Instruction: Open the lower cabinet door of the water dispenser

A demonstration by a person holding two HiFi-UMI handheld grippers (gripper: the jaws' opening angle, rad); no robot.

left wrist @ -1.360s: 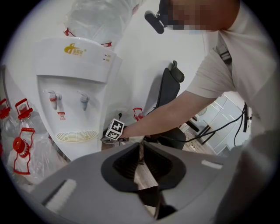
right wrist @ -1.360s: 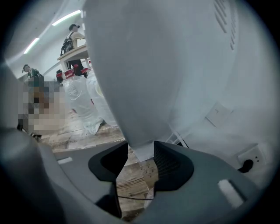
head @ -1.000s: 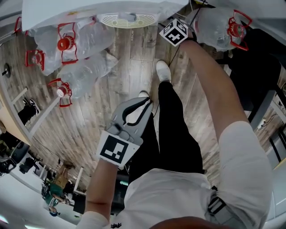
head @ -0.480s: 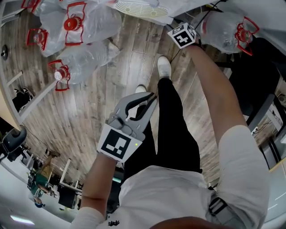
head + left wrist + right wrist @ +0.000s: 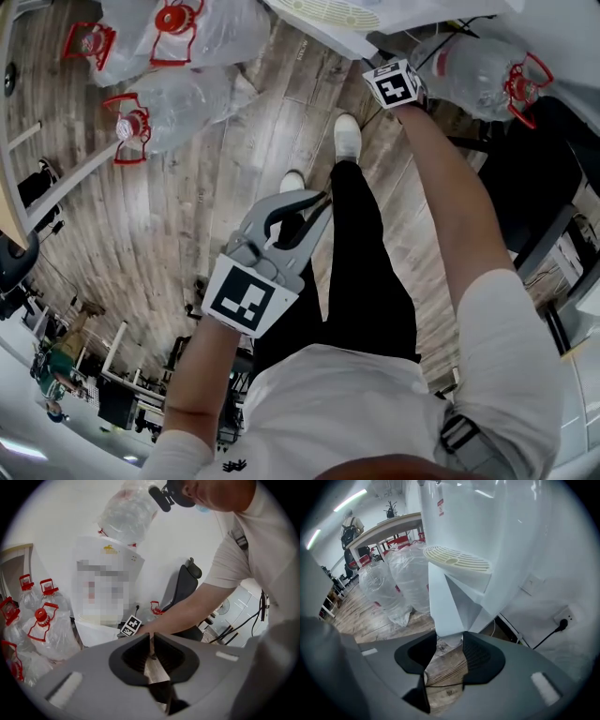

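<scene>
At the foot of the water dispenser [image 5: 487,527], just under its ribbed drip tray [image 5: 457,560], the lower cabinet door [image 5: 445,597] stands swung out from the body as one white panel. The right gripper [image 5: 449,638] has its two jaws closed on that door's bottom edge, the panel filling the gap between them. The right arm [image 5: 450,206] reaches out nearly straight, forward and down to the dispenser, with the marker cube [image 5: 394,82] close beside the dispenser's base.

The left gripper [image 5: 150,638] hangs well back from the dispenser, over the person's left leg, on a bent arm. Its jaws point toward the dispenser with only a thin slit between them and nothing in it.

Four clear water bottles with red handles show from the head view: three [image 5: 178,56] lie bunched to the left of the dispenser and one [image 5: 478,70] to its right. One more bottle [image 5: 126,513] sits upside down on top of the dispenser. Two white shoes [image 5: 347,141] stand on the wooden floor [image 5: 216,216] in front of it. One black plug [image 5: 561,619] sits in a wall socket to the dispenser's right.
</scene>
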